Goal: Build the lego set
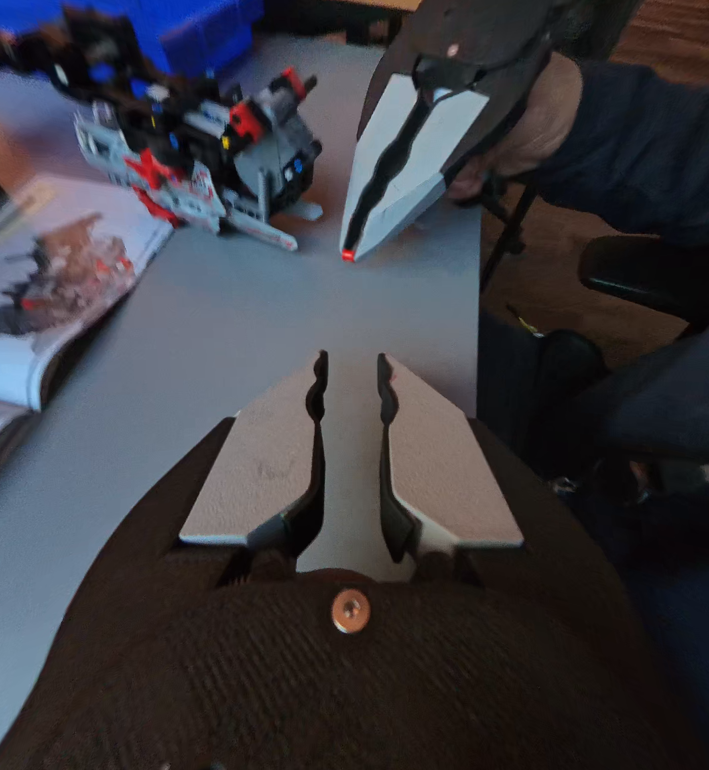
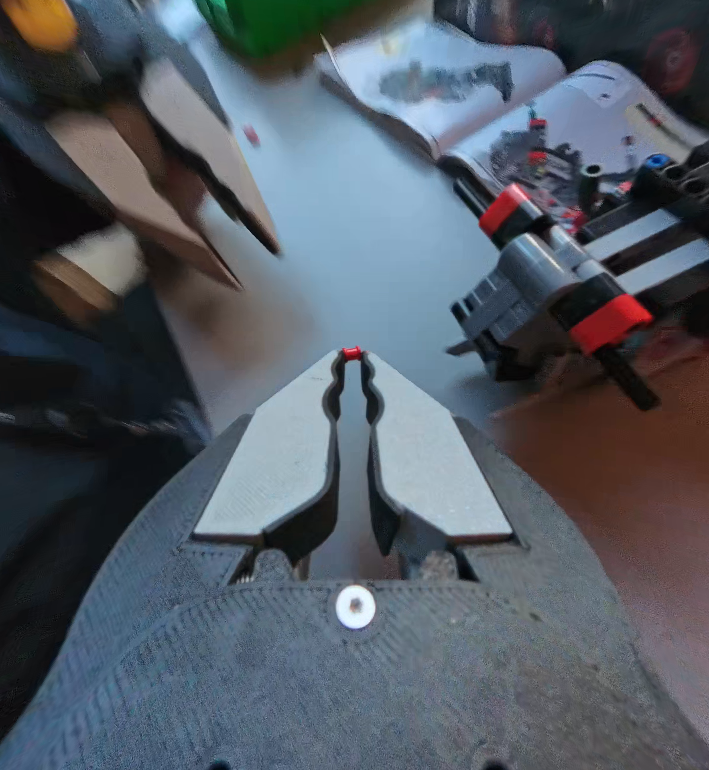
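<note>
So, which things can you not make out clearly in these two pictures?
- Instruction book: left wrist view, motion blur hides its drawings.
- Lego model: right wrist view, the right edge cuts it off.
- Red piece in the right gripper: too small to tell its kind.
- Green box: right wrist view, blurred and cut off by the top edge.
- Left gripper: open, holding nothing.

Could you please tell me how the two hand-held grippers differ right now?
The right hand-held gripper pinches a small red Lego piece at its tips; the left hand-held gripper is empty. The left's fingers stand apart, the right's nearly closed. Both have grey fingers and hover above the grey table.
</note>
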